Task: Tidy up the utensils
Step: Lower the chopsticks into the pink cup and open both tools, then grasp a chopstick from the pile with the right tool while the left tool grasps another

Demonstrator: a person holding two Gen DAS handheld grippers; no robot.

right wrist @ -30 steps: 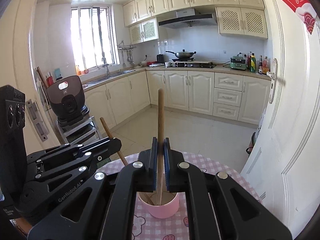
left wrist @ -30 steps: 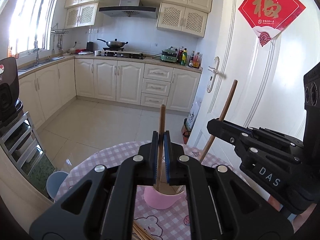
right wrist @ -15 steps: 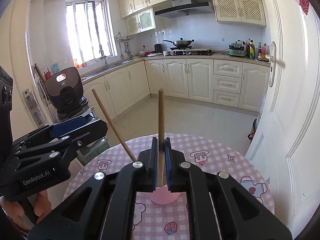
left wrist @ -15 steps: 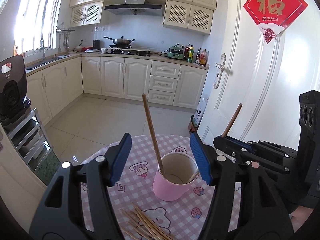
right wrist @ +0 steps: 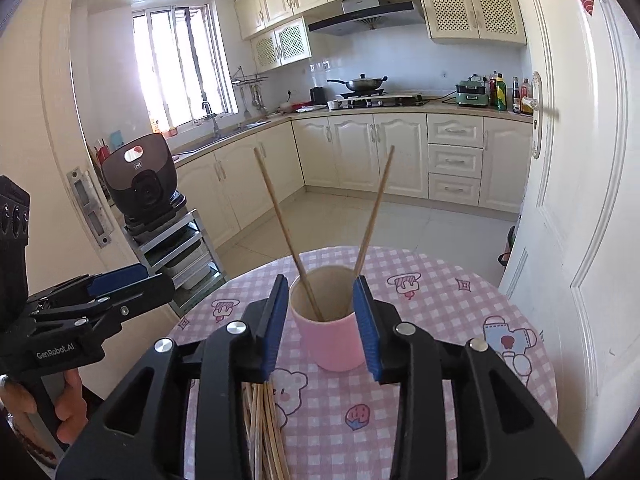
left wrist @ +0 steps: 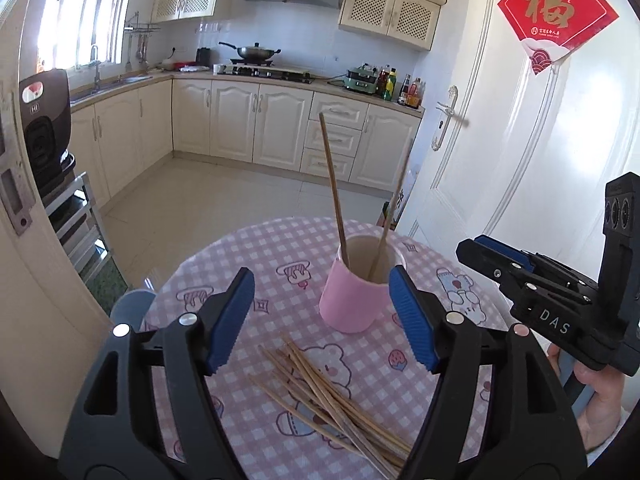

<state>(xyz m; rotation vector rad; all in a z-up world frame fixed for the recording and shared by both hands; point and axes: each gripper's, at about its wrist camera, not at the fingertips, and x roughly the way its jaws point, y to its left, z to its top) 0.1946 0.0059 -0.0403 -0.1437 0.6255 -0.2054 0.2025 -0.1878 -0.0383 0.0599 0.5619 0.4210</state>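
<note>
- Left gripper (left wrist: 322, 312): released; jaws have just been opening, nothing between the pads.
- Right gripper (right wrist: 322, 326): released; jaws have just been opening, pads clear of everything.
- Pink cup (right wrist: 332, 338): just ahead of both grippers, holding two chopsticks (right wrist: 370, 216) leaning apart.
- Loose chopsticks (left wrist: 328, 388): on the checked tablecloth (left wrist: 248, 248), below the left gripper's jaws.

The left tool (left wrist: 322, 314) has just been opening, its blue pads wide apart with nothing between them, held above the pink-checked bench (left wrist: 248, 256); beyond it stands a pink cup (left wrist: 354, 300) with two chopsticks (left wrist: 334, 188) leaning apart inside. A loose pile of chopsticks (left wrist: 332, 400) lies on the bench nearer the camera; the right tool (left wrist: 476, 246) sits at the right edge, a hand (left wrist: 600, 408) under it.
</note>
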